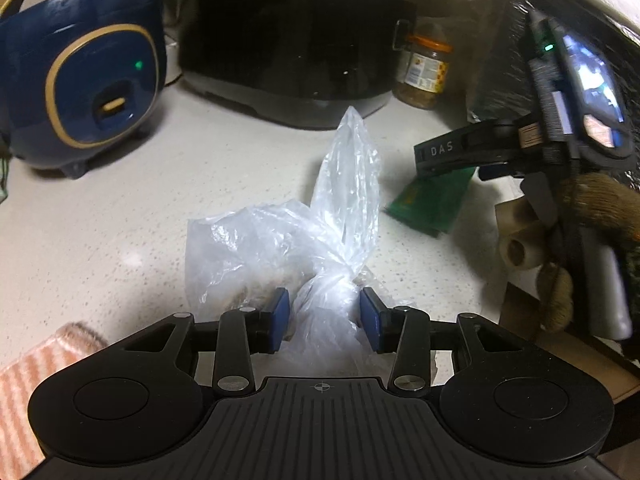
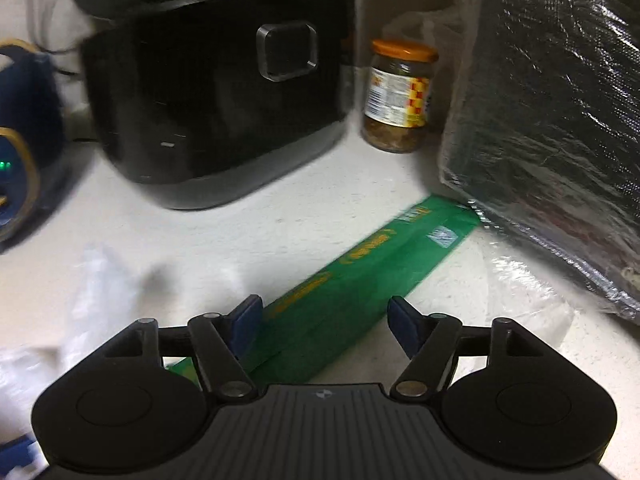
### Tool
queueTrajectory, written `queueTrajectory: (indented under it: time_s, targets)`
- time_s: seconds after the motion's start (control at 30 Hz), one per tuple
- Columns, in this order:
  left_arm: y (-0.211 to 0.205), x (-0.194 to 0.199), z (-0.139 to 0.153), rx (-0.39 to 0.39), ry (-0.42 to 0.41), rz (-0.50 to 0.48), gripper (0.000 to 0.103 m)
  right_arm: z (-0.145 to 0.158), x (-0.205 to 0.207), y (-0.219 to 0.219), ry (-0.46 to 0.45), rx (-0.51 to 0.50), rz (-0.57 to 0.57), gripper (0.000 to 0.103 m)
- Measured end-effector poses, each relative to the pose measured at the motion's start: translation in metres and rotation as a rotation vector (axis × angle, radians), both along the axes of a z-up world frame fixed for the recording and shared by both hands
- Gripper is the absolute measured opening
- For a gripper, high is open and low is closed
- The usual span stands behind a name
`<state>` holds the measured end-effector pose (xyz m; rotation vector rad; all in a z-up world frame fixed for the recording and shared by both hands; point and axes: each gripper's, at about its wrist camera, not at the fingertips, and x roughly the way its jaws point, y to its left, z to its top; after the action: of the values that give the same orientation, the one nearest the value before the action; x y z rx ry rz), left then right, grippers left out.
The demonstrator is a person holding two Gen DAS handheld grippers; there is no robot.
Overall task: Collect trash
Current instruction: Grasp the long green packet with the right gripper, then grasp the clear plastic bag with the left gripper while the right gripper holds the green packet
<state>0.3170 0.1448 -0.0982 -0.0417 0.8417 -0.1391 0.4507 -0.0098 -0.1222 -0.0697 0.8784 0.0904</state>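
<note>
A knotted clear plastic bag [image 1: 280, 248] with something brown inside lies on the white speckled counter [image 1: 120, 208]. My left gripper [image 1: 325, 314] is open, with its blue pads on either side of the bag's knot and a small gap at each. A long green wrapper [image 2: 360, 264] lies flat on the counter, running diagonally to the right. My right gripper [image 2: 326, 322] is open just above its near end, and the pads do not press on it. In the left wrist view, the right gripper [image 1: 448, 152] hovers over the green wrapper [image 1: 432, 200]. The bag [image 2: 100, 280] shows blurred at the left of the right wrist view.
A blue rice cooker [image 1: 80, 72] and a black appliance [image 1: 288, 48] stand at the back, with an orange-lidded jar [image 2: 400, 96] beside them. A dark foil-wrapped bulk [image 2: 552, 120] fills the right, with clear film [image 2: 528, 296] at its foot. A striped cloth [image 1: 36, 376] lies near left.
</note>
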Motion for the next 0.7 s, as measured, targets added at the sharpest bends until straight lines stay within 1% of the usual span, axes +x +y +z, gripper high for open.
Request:
queueTrajectory:
  time_s: [0.07, 0.13, 0.23, 0.27, 0.3, 0.37, 0.4, 0.43, 0.47, 0.53, 0.7]
  targets:
    - [0.0, 0.0, 0.0, -0.005, 0.003, 0.002, 0.045, -0.003, 0.004, -0.002, 0.001, -0.007, -0.034, 0.075]
    - [0.001, 0.001, 0.0, -0.01, 0.006, 0.005, 0.045, -0.003, 0.003, -0.004, 0.006, 0.006, -0.035, 0.075]
    - [0.001, 0.003, -0.001, -0.016, 0.008, 0.006, 0.045, -0.004, -0.001, -0.008, 0.051, 0.071, 0.01, 0.076]
    - [0.001, 0.004, -0.001, -0.018, 0.008, 0.005, 0.045, -0.003, -0.005, -0.007, 0.049, 0.083, 0.022, 0.075]
    - [0.001, 0.005, -0.001, -0.021, 0.009, 0.006, 0.045, -0.003, -0.009, -0.006, 0.047, 0.082, 0.031, 0.073]
    - [0.002, 0.005, -0.002, -0.025, 0.009, 0.004, 0.045, 0.0, -0.019, -0.004, 0.036, 0.068, 0.066, 0.052]
    - [0.002, 0.006, -0.002, -0.028, 0.009, 0.003, 0.045, 0.002, -0.023, -0.003, 0.036, 0.082, 0.08, 0.048]
    - [0.003, 0.006, -0.002, -0.03, 0.009, 0.004, 0.045, 0.005, -0.027, -0.005, 0.043, 0.112, 0.096, 0.039]
    - [0.003, 0.006, -0.002, -0.033, 0.01, 0.004, 0.045, 0.007, -0.031, -0.006, 0.052, 0.137, 0.112, 0.036]
    - [0.003, 0.006, -0.002, -0.037, 0.01, 0.004, 0.045, 0.012, -0.043, -0.008, 0.073, 0.175, 0.137, 0.036]
    - [0.005, 0.005, -0.003, -0.056, 0.01, 0.004, 0.044, 0.022, -0.083, -0.017, 0.093, 0.235, 0.194, 0.036]
